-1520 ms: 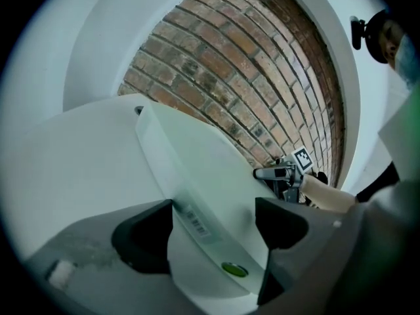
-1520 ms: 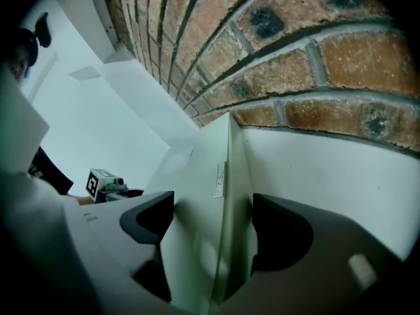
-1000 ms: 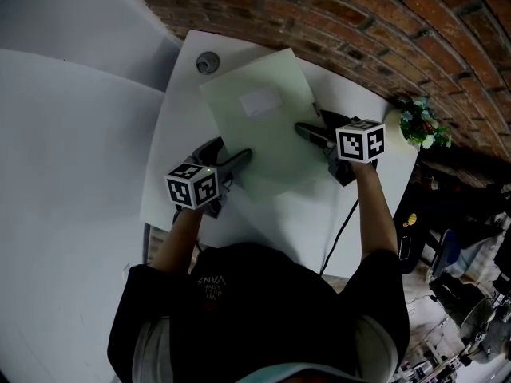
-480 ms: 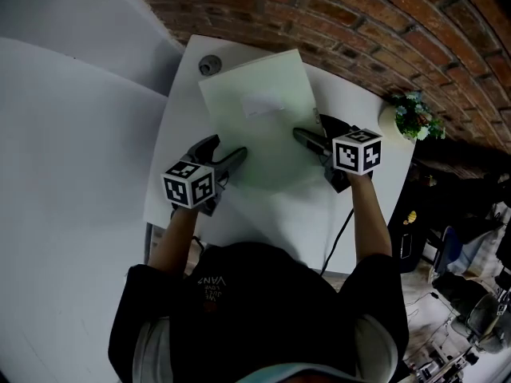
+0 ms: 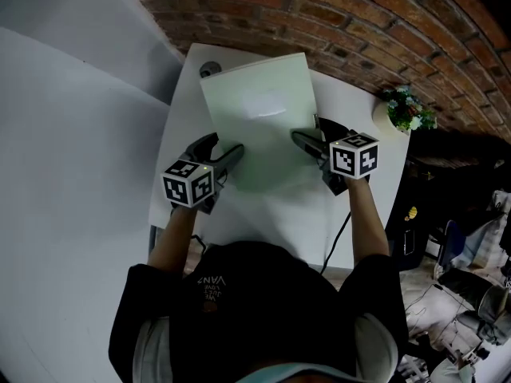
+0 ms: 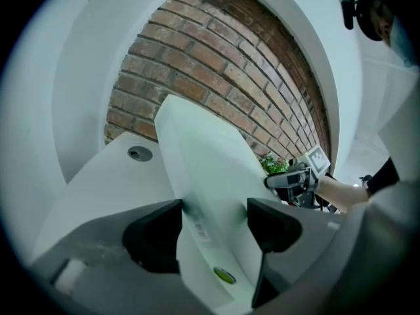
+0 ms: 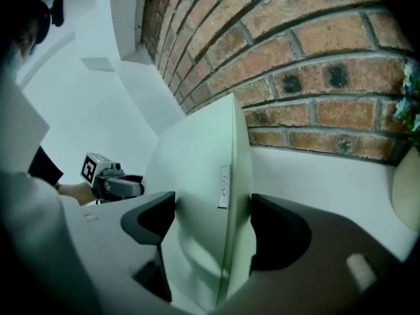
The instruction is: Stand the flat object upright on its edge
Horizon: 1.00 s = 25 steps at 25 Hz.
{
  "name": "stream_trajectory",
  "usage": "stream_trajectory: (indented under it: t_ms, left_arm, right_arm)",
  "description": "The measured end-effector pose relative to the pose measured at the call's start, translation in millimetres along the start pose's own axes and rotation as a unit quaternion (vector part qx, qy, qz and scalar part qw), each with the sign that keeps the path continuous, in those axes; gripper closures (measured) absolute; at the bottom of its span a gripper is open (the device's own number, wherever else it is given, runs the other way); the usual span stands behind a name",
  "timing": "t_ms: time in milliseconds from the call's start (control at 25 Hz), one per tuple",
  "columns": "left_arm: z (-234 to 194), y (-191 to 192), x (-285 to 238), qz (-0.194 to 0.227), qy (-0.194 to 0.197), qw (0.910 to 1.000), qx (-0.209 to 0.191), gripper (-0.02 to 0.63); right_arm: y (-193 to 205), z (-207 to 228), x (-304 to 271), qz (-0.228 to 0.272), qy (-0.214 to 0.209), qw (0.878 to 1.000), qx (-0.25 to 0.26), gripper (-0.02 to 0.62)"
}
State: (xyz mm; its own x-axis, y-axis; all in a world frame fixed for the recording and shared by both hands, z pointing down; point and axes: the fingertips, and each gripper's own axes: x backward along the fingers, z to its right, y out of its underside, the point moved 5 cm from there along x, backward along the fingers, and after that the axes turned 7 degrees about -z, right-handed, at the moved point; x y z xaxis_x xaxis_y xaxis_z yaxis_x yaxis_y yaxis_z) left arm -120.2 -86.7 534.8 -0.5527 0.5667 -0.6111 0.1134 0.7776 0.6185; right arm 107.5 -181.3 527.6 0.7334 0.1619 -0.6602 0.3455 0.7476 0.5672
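Note:
The flat object (image 5: 259,118) is a pale green-white board, tilted up off the white table (image 5: 351,102) with its far edge toward the brick wall. My left gripper (image 5: 231,156) clasps its left edge and my right gripper (image 5: 303,140) its right edge. In the left gripper view the board (image 6: 203,169) fills the gap between the jaws of the left gripper (image 6: 213,218), which have just been closing on it. In the right gripper view the board (image 7: 197,169) stands nearly on edge between the pads of the right gripper (image 7: 213,218). The board's near edge is hidden.
A round cable hole (image 5: 209,70) lies in the table's far left corner. A small potted plant (image 5: 403,114) stands at the far right corner. The brick wall (image 5: 319,14) runs close behind the table. A black cable (image 5: 339,230) hangs off the near edge.
The board has tipped up more steeply, its far edge rising toward the wall. Both grippers have risen with it, staying on its two side edges.

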Motion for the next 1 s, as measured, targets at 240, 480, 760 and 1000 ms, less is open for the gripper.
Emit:
stream_trajectory:
  t_ms: [240,480,760,1000]
  left_arm:
    - [2,-15,9,0.009,-0.001,0.9994,-0.035,0.296]
    - [5,-34,21,0.022,-0.003,0.9975,-0.067,0.311]
    - [6,-56,35,0.029,-0.006,0.9936,-0.109,0.322]
    - [7,-75,44,0.038,-0.009,0.9886,-0.145,0.327]
  right_arm:
    - [-5,-11,9,0.021,0.019,1.000,0.013,0.244]
    - [-10,-22,17,0.035,0.031,0.999,0.019,0.249]
    - [-22,-35,25,0.057,0.052,0.997,0.028,0.250]
    - [-34,-45,34,0.086,0.068,0.993,0.034,0.259]
